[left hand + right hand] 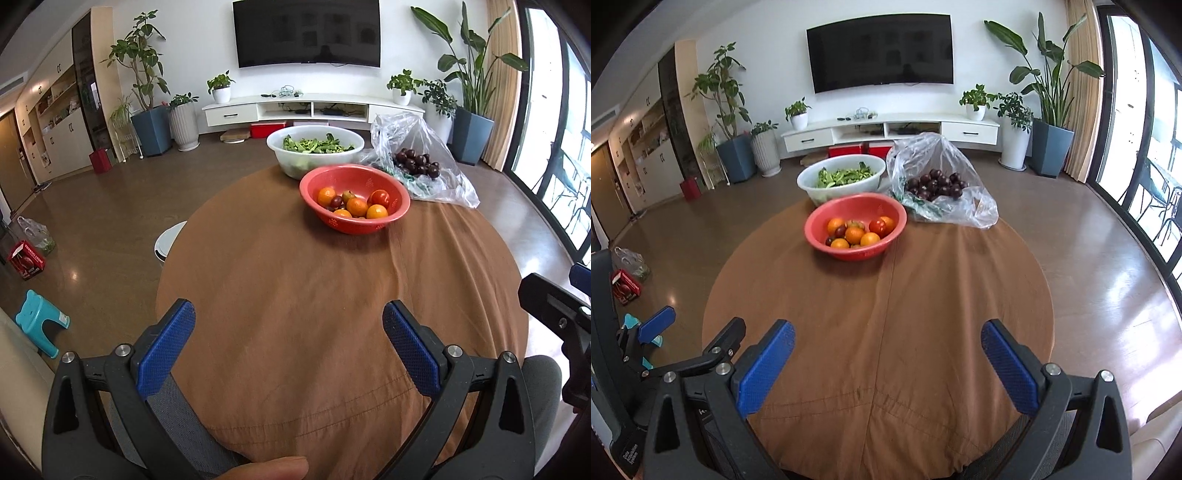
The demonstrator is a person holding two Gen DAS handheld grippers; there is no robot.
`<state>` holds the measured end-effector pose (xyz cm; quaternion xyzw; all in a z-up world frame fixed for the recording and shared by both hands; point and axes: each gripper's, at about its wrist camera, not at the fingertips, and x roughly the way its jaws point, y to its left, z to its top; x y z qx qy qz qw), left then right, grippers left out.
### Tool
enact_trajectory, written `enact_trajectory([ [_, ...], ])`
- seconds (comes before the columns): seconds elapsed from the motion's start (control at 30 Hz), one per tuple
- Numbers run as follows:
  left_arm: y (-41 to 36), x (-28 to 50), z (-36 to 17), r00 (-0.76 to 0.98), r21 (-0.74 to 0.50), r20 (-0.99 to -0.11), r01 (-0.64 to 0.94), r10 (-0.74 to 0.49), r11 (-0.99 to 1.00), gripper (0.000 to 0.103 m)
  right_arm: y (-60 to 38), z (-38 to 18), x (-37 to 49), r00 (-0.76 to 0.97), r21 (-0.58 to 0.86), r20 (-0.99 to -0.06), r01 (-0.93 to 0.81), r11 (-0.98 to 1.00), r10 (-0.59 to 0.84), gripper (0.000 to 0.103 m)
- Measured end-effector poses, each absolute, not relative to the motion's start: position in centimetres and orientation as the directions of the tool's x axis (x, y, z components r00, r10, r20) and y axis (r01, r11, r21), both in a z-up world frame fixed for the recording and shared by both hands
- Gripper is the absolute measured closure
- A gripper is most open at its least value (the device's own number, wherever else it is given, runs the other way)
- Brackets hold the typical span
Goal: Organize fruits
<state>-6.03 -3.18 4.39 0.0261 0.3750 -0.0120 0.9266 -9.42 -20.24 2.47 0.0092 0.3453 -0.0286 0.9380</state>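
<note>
A red bowl (384, 218) (820, 225) sits on the far half of the round table and holds several oranges (357, 206) (854, 235), a red tomato (380, 197) (877, 226) and small dark fruits. A clear plastic bag (439, 144) (934, 155) with several dark plums (415, 162) (936, 183) lies behind it to the right. My left gripper (288, 317) is open and empty over the near table edge. My right gripper (886, 339) is open and empty, also at the near edge. Both are far from the bowl.
A white bowl (280, 147) (809, 184) of green leaves stands behind the red bowl. The table wears a brown cloth (295, 277) (905, 295). The left gripper's fingers (657, 325) show at the right wrist view's left edge. A white bin (168, 242) stands by the table's left side.
</note>
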Motion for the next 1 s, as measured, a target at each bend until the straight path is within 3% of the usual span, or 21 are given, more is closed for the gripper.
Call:
enact_trajectory([
  [1.0, -3.4, -5.4, 3.9, 0.712, 0.041, -0.702, 0.048, -0.005, 0.998, 0.0, -20.0, 1.0, -8.8, 0.702, -0.026, -0.709, 0.067, 0.997, -0.066, 0.0],
])
